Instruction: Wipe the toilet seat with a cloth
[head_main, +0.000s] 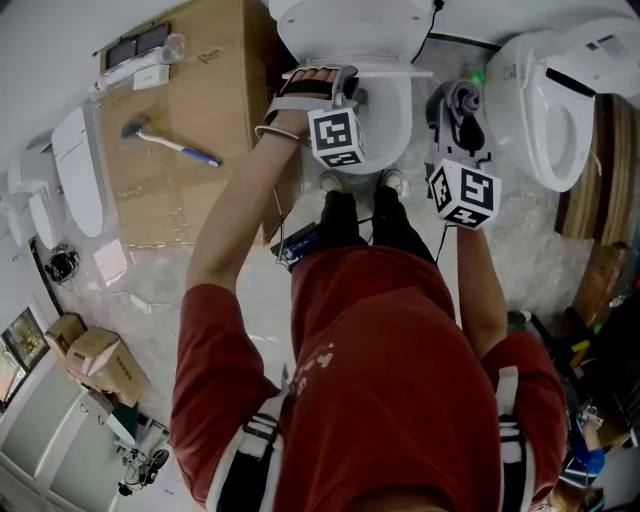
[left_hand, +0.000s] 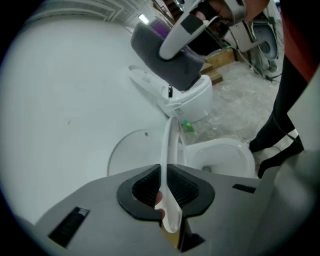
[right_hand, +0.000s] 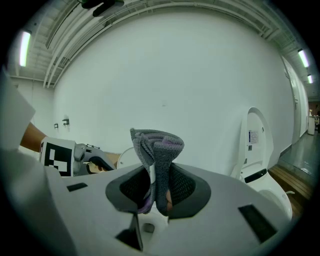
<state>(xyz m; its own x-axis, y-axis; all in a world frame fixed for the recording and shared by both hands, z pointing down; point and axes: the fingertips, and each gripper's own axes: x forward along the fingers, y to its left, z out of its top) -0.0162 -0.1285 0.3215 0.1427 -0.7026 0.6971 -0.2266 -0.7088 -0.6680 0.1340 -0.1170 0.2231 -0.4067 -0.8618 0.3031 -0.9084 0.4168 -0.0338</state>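
The toilet (head_main: 350, 25) stands at 12 o'clock in the head view. Its bowl (head_main: 388, 110) is open, and the person's shoes are just at its front. A second toilet (head_main: 560, 100) sits at 2 o'clock, leaving only a narrow gap between the two. A cardboard sheet (head_main: 190, 150) crowds the 10 o'clock side, and bare floor (head_main: 150, 290) opens at 8 o'clock. The toilet seat (left_hand: 169, 145) stands on edge between the lid (left_hand: 127, 157) and the bowl, and the left gripper (left_hand: 167, 192) is clamped on its thin rim. The cloth (right_hand: 157, 145), grey and purple, is pinched in the right gripper (right_hand: 157, 192), which hangs in the gap at 1 o'clock, apart from the seat.
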